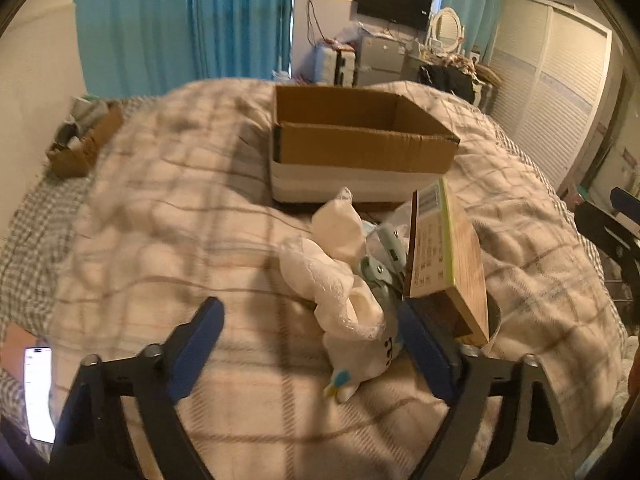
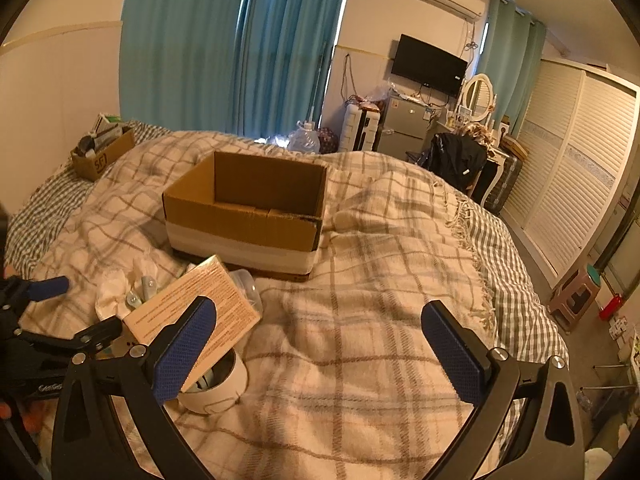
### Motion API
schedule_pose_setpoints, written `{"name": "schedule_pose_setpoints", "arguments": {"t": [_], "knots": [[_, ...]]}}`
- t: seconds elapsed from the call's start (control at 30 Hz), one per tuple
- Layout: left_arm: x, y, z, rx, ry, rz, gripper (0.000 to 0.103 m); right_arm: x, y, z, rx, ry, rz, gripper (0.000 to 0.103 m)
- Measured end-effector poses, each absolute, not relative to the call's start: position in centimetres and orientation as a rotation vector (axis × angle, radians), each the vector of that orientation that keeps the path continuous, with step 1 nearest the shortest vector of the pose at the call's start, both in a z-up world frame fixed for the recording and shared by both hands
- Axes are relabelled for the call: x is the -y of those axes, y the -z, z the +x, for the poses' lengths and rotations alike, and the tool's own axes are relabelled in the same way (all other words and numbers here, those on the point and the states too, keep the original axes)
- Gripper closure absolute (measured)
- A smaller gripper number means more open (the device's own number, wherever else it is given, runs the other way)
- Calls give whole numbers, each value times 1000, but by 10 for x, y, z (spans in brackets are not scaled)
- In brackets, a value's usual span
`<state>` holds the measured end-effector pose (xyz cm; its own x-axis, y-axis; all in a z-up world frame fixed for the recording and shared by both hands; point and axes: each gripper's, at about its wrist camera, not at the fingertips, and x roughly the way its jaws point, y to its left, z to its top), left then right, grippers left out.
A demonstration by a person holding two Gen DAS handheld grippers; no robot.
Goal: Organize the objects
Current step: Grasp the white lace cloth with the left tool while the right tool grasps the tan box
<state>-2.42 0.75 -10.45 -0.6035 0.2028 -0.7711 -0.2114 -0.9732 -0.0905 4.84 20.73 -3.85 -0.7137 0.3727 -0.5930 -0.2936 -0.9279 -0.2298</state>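
**Left hand-held gripper closing in on the white cloth**

Blue pads of the left hand-held gripper point(image 1: 310, 346) are standing part open, gripping nothing, straddling the near end of the white cloth point(image 1: 340, 280). Cloth is lying on the bed point(image 1: 160, 240) against the tilted flat carton point(image 1: 444, 248), nearer than the cardboard box point(image 1: 360, 144). Right hand-held gripper point(image 2: 320, 348) is hanging wide open, empty. Advice: pinch cloth only, keeping the right-hand pad clear of the carton.

The cardboard box point(image 1: 362, 148) is faced from close in the left wrist view, tilted steeply downward. From farther right and back it is seen in the right wrist view. Box, plaid blanket point(image 2: 360, 320) and curtains point(image 1: 184, 20) are shared.
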Motion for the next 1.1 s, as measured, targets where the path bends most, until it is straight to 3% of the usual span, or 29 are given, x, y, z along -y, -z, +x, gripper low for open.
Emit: {"name": "schedule_pose_setpoints", "arguments": {"t": [0.2, 0.57, 0.83, 0.93, 1.0, 1.1], "knots": [[-7, 113, -35, 68, -2429, -1265, 90, -199, 47, 40, 192, -2611, -980, 1], [23, 68, -11, -59, -2684, -1121, 95, -142, 76, 19, 361, -2656, -1118, 1], [38, 76, -18, -21, -2679, -1171, 95, -105, 115, -17, 511, -2589, -1227, 1], [38, 81, -16, -16, -2666, -1168, 95, -105, 123, -23, 522, -2538, -1242, 5], [37, 83, -15, -14, -2656, -1168, 95, -110, 121, -19, 491, -2538, -1243, 16], [35, 85, -14, -24, -2650, -1166, 95, -121, 105, -6, 441, -2560, -1200, 18]]}}
